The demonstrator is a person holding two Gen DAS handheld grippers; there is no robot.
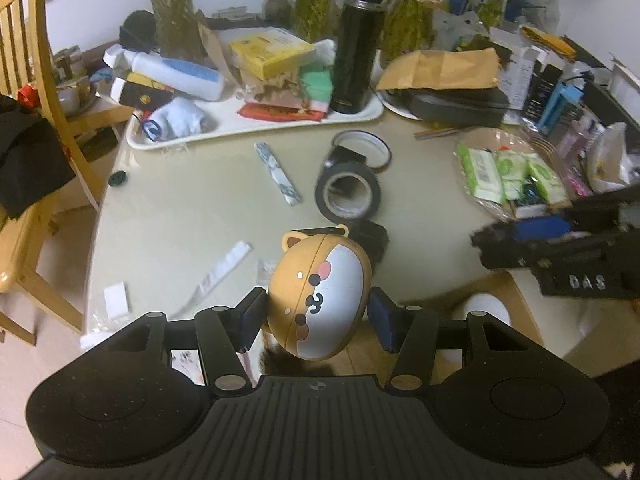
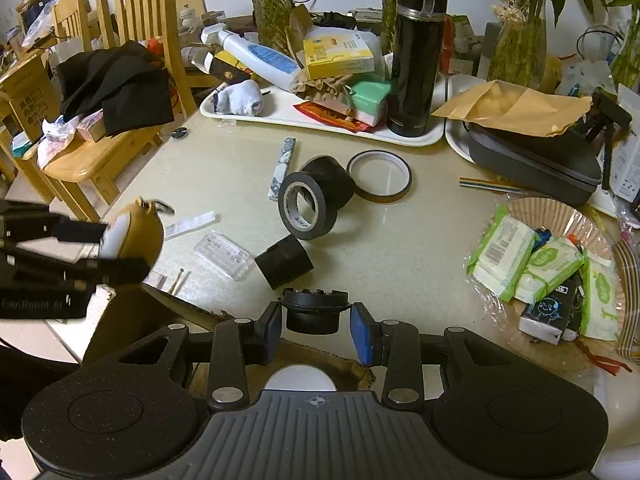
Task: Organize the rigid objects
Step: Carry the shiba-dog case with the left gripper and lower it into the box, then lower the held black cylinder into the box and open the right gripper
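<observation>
The table [image 2: 400,248] spreads ahead of both claws, its far edge crowded by a white tray [image 2: 320,122] carrying a black flask [image 2: 416,52]. Straight ahead of the right claw [image 2: 316,330], roughly midway to the tray, lie black tape rolls [image 2: 310,204] and a thin amber ring [image 2: 379,176]; a short black cylinder [image 2: 283,262] sits much nearer, just ahead and slightly left.

The left claw [image 1: 318,316] is closed on a bear-faced case [image 1: 318,298], both pads pressed to its sides, lifted clear of the table. The right claw grips a small black round part [image 2: 312,312] between its blue pads, near the table's front edge.

This looks like the carrying step, both items in transit. Next likely comes choosing a spot and lowering each gently before releasing.
</observation>
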